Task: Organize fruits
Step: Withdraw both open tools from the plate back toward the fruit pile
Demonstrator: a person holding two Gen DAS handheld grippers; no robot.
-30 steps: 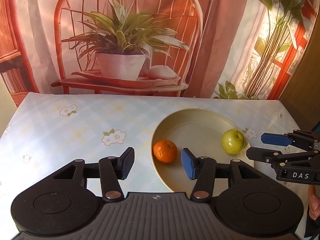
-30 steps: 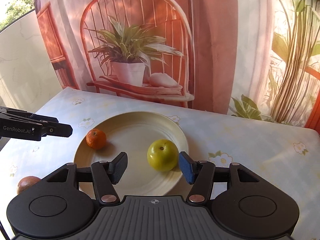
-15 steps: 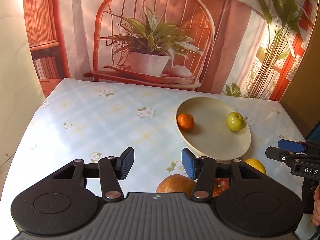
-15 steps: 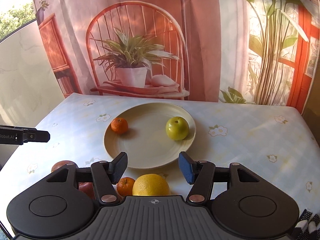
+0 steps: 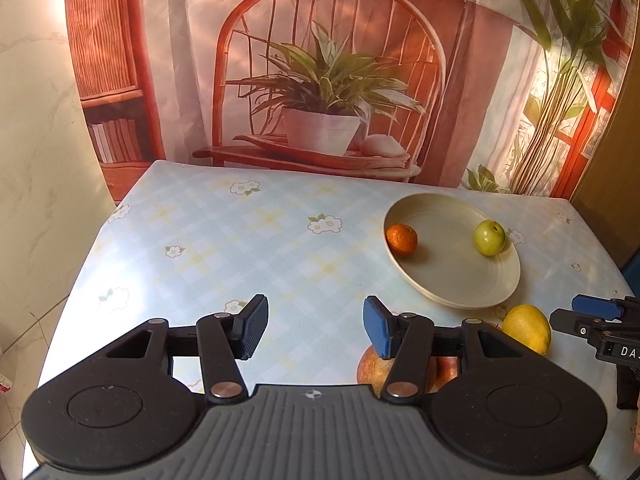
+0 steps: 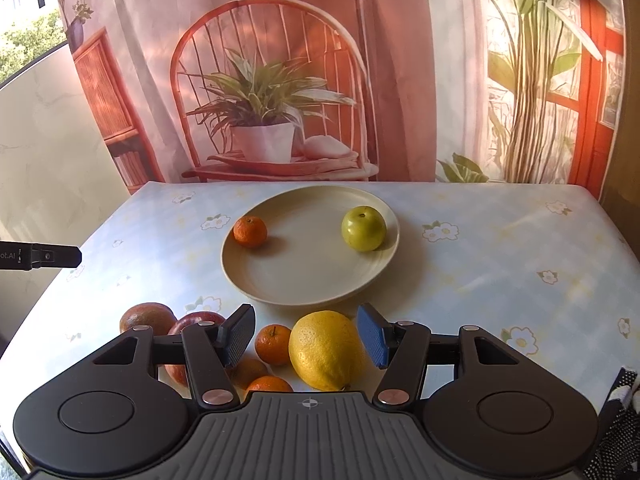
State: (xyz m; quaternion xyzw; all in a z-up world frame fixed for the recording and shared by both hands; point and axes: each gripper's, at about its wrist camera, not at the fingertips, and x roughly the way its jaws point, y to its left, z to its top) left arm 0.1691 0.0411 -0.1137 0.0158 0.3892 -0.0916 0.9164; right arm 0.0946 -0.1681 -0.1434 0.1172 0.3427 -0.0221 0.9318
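Two views, itemised in turn.

Left wrist view:
- Left gripper (image 5: 316,330): jaws parted and released, nothing between them, hanging above the bench (image 5: 248,264), which is covered in a pale blue checked cloth with white flowers.
- Plate (image 5: 472,296): cream, round, on the far right part of the bench.
- Mandarin (image 5: 401,239): on the plate, against its left rim.
- Green apple (image 5: 489,237): on the plate, near its right rim, well apart from the mandarin.
- Lemon (image 5: 526,328): on the cloth, just beside the plate's near rim.
- Reddish apple (image 5: 372,368): on the cloth, partly hidden behind the left gripper's right finger; more red fruit behind it, too covered to name.
- Right gripper (image 5: 576,314): entering at the right edge, near the lemon; from here I cannot tell how its jaws stand.

Right wrist view:
- Right gripper (image 6: 306,338): jaws parted and released; the lemon (image 6: 326,350) shows between the blue pads without either pad pressing it, and lies on the cloth.
- Plate (image 6: 304,284): mid-bench, carrying the mandarin (image 6: 250,231) at left and the green apple (image 6: 363,227) at right.
- Loose mandarins: one (image 6: 273,344) just left of the lemon, one (image 6: 269,385) at the gripper's body, a third between them half hidden.
- Red apple (image 6: 198,320): behind the left finger.
- Brownish-red apple (image 6: 147,317): just left of the red apple.
- Left gripper (image 6: 56,257): one finger tip entering at the left edge.
- Backdrop (image 6: 264,80): printed chair with potted plant.
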